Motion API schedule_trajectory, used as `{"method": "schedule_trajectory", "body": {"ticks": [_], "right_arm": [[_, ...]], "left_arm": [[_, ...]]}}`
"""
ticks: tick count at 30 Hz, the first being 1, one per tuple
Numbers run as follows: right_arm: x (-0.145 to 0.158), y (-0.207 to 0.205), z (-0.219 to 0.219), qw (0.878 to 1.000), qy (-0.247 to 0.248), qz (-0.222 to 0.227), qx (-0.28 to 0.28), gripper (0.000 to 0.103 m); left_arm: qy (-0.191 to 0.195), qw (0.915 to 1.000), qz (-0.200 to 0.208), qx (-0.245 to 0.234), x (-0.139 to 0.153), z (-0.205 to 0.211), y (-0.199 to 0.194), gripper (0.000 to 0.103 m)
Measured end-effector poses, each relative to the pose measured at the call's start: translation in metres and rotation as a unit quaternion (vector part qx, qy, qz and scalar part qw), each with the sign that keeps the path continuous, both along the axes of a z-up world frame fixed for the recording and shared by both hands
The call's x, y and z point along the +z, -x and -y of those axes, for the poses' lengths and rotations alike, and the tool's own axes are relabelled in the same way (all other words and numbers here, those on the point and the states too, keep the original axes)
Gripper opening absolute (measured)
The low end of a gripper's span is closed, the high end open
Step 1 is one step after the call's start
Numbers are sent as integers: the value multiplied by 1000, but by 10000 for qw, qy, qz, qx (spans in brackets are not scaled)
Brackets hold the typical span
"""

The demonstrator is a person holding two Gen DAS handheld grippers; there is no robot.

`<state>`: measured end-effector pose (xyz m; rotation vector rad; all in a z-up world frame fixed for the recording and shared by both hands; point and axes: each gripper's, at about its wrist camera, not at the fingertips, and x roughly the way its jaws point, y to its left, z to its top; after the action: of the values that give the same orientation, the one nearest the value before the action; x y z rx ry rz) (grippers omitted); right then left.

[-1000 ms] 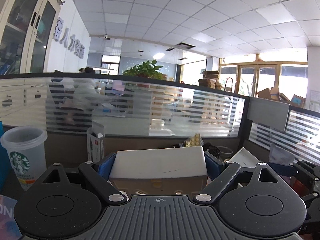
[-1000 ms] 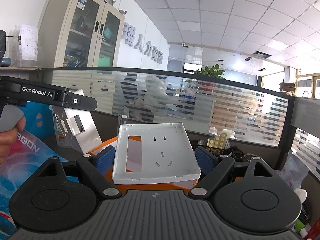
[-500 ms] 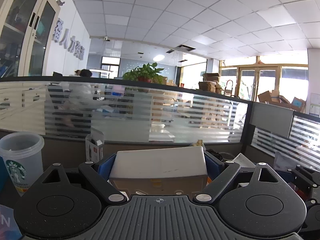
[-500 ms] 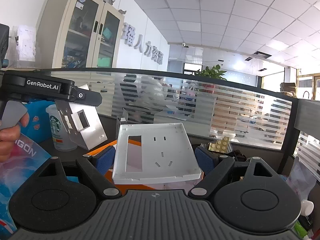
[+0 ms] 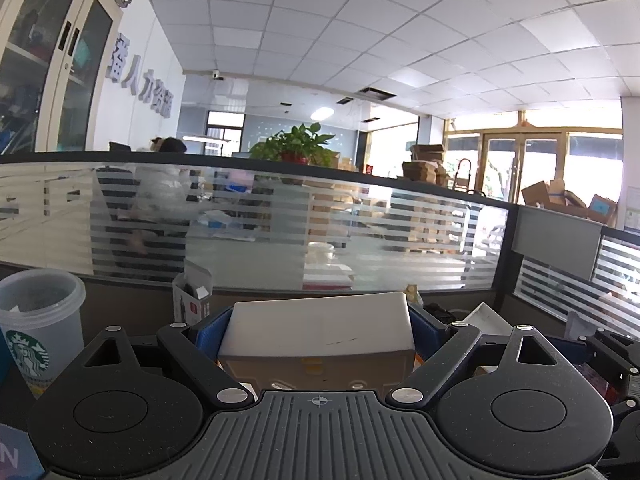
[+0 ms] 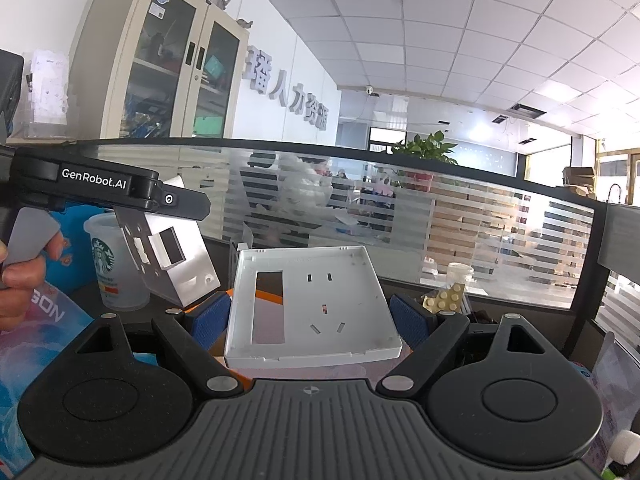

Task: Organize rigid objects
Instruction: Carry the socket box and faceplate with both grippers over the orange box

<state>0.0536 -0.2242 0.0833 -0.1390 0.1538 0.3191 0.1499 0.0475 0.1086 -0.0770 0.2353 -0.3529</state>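
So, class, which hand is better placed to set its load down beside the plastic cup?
Left, probably: the left tongs hold the white box right next to the cup, while the right tongs, holding the socket plate, sit farther off.

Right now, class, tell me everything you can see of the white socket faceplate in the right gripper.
The white socket faceplate is a square, rigid plastic cover, hollow back upward, with a raised rim, one tall rectangular cutout and small pin slots. It lies nearly flat, tilted slightly, clamped at both side edges by the right gripper and its blue pads.
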Motion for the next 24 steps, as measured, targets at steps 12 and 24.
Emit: {"method": "schedule_trajectory", "body": {"ticks": [12, 24], "right_arm": [[2, -27, -6, 9999, -47, -91, -19, 85], [-8, -49, -7, 9996, -108, -261, -86, 85]], "left_arm": [[3, 9999, -105, 62, 2, 3, -30, 90], [22, 9996, -282, 75, -5, 4, -56, 90]]}}
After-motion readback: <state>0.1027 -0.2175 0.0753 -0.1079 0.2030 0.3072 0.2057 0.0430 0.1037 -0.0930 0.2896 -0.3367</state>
